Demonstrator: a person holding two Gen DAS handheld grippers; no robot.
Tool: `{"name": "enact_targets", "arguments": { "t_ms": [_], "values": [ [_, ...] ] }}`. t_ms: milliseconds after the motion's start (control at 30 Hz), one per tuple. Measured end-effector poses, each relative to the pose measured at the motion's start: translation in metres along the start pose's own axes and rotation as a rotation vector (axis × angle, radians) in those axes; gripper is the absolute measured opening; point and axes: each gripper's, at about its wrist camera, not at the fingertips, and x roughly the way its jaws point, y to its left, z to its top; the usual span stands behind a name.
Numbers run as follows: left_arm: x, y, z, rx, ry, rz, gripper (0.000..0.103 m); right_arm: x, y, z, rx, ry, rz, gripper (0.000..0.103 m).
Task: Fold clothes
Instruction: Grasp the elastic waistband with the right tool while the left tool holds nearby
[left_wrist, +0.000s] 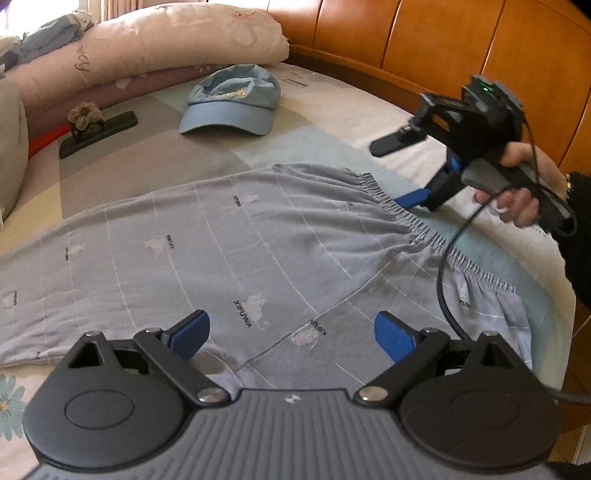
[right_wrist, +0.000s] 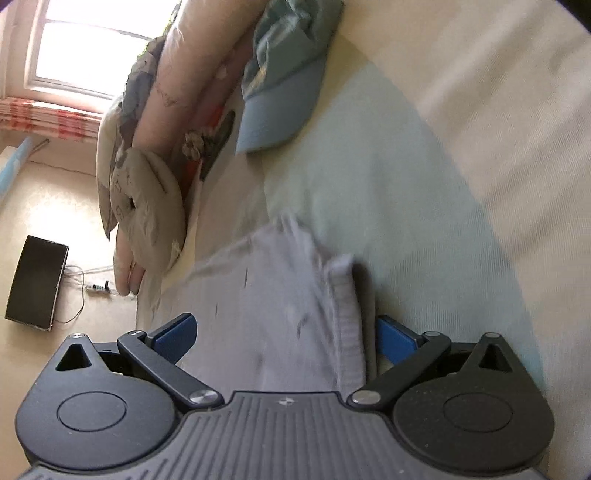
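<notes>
While one pair of grey printed shorts (left_wrist: 229, 251) is spread flat on the bed (left_wrist: 332, 110), two grippers are seen. L gripper (left_wrist: 291, 332) is held over the shorts' near edge, jaws spread wide, nothing grasped. R gripper (left_wrist: 413, 197) is gripped by one hand (left_wrist: 524, 192) at the elastic waistband (left_wrist: 399, 206), far right side; its jaws are apart w/ the waistband edge lying between the blue pads, not clamped. One light-blue cap (left_wrist: 231, 99) is seen beyond the shorts, well apart. One rolled pink quilt (left_wrist: 166, 40) is seen along the far side, next to one wooden headboard (left_wrist: 443, 40). One black cable (left_wrist: 447, 266) is draped over the waistband.
</notes>
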Motion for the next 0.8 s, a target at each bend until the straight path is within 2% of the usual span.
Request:
{"name": "enact_targets", "arguments": {
  "t_ms": [133, 300, 533, 633, 800],
  "values": [
    [0.004, -0.004, 0.001, 0.005, 0.002, -0.013, 0.096, 0.0, -0.001, -0.006, -0.015, -0.005, 0.025, 0.103],
    [0.002, -0.006, -0.001, 0.019, -0.001, -0.022, 0.096, -0.005, -0.014, -0.006, 0.005, -0.073, 0.156, 0.103],
    [0.004, -0.003, 0.0, 0.0, 0.003, -0.018, 0.096, -0.005, -0.025, -0.003, 0.033, -0.121, 0.278, 0.103],
    [0.004, -0.006, 0.0, 0.011, 0.007, -0.02, 0.096, 0.007, -0.016, 0.005, -0.002, -0.1, 0.244, 0.103],
    [0.004, -0.004, -0.001, 0.006, 0.005, -0.021, 0.096, 0.032, 0.009, 0.018, -0.09, -0.038, 0.119, 0.103]
  ]
}}
